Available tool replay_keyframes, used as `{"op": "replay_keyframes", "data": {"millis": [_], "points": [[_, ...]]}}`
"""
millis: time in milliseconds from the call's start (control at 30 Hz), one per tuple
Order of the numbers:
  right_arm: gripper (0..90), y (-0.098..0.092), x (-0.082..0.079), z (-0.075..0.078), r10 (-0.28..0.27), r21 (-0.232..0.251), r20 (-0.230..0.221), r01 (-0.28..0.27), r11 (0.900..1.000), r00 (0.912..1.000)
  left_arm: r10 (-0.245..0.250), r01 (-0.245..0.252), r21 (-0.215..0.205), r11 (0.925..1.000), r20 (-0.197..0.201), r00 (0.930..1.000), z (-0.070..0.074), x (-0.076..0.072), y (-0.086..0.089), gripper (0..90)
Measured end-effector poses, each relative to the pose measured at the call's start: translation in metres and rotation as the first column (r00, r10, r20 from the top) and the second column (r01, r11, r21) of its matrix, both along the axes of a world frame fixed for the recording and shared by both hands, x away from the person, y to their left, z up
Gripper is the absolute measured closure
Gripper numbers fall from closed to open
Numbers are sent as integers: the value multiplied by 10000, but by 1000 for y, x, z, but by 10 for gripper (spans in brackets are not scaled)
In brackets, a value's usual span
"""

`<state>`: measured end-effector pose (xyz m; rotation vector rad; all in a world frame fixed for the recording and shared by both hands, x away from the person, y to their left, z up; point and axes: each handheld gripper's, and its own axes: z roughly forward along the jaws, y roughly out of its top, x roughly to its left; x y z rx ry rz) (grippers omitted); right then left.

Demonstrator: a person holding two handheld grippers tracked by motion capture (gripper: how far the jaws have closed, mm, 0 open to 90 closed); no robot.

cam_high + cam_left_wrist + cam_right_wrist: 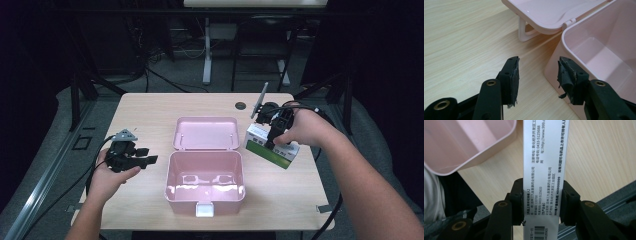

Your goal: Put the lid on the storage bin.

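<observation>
My left gripper (150, 160) hung low over the wooden table (145, 112), its jaws apart with nothing between them, pointing at the near left corner of the pink box (205, 182). That box sat mid-table with its lid (206, 133) thrown back flat behind it and its inside bare. To its right, my right gripper (272, 142) was clamped on the white and green carton (271, 146), both pads pressed against its narrow printed sides, holding it tilted just beside the box's right edge.
</observation>
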<state>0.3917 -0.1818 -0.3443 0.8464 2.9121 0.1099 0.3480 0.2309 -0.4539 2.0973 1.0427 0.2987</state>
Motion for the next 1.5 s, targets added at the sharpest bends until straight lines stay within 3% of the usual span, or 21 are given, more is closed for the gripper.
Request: {"op": "replay_keyframes", "data": {"millis": [200,367,667,1200,1500], "points": [[617,15,-8,5,1140,-249,-257,-1146,9931,9932,-1,1,-16,10000,-23,10000,0,0,0,510],[617,28,-15,9,1574,-389,-268,-1584,9866,9872,20,-20,-27,10000,1,10000,0,0,0,510],[618,61,-29,13,2601,-571,-225,-2610,9636,9653,29,-30,-61,10000,-16,10000,0,0,0,510],[617,115,-51,15,3805,-467,-217,-3811,9234,9245,-44,43,-76,10000,-52,10000,1,0,1,510],[617,133,-58,12,4155,-332,-250,-4161,9087,9093,-84,84,-55,10000,-24,10000,1,0,1,511]]}}
